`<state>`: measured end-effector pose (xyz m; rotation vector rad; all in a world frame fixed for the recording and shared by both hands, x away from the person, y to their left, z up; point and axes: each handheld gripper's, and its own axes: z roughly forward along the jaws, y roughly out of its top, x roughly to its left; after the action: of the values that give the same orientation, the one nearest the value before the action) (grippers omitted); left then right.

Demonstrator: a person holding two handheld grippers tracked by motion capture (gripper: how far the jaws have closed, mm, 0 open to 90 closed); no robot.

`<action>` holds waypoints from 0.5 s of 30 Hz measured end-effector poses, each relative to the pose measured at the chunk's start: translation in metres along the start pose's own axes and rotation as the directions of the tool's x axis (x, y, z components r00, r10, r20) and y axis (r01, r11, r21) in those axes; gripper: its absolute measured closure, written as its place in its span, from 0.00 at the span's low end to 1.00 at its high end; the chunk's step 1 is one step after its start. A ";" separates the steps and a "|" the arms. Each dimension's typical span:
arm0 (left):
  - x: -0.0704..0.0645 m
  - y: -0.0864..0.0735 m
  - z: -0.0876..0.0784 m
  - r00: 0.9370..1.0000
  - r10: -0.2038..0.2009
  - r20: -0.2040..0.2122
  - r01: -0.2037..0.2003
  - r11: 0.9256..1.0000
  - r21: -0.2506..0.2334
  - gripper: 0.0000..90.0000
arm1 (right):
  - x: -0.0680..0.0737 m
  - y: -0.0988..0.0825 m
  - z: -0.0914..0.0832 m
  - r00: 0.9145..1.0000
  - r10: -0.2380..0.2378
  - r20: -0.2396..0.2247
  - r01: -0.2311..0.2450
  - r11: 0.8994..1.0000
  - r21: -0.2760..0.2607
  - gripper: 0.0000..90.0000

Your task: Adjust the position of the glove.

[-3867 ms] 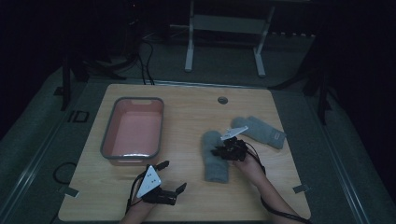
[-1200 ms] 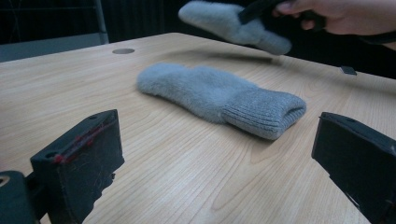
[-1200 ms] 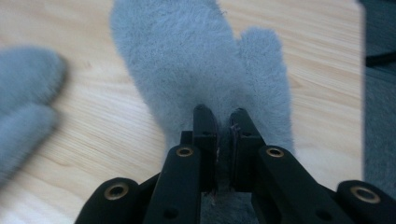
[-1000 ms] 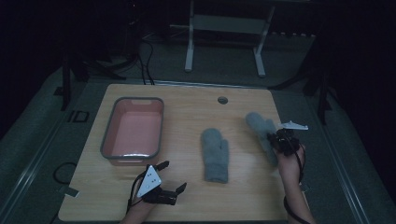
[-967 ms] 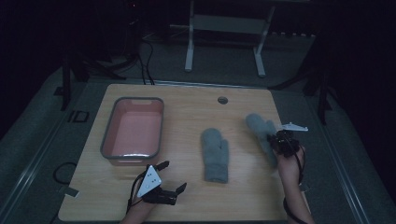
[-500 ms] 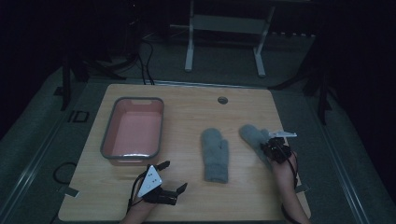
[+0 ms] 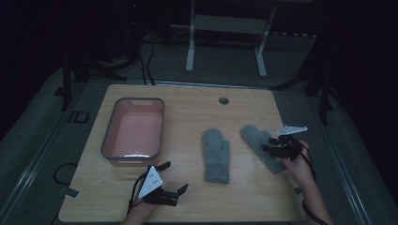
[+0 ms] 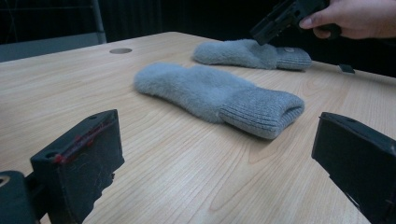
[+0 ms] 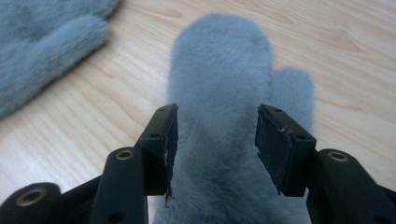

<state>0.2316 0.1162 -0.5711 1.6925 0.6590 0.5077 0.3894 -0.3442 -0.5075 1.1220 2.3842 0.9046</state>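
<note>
The right gripper (image 7: 276,148) hangs over the right-hand grey mitten (image 9: 224,84), which lies flat on the table (image 7: 187,108) just beside its twin (image 7: 216,154). Its jaws have just been opening and stand half apart, pressing nothing. The mitten looks soft, light and floppy; a pinch at the ribbed cuff should hold best. The left gripper (image 7: 170,179) rests wide open, empty. The pink bin (image 7: 134,132) holds nothing.
</note>
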 end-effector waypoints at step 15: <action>0.000 0.000 0.000 1.000 0.004 0.000 -0.004 1.000 0.000 0.02 | -0.009 -0.012 0.019 0.998 -0.050 -0.032 0.053 0.996 0.075 0.49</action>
<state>0.2314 0.1160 -0.5710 1.6943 0.6555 0.5106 0.3987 -0.3501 -0.5294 1.0761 2.4790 0.8258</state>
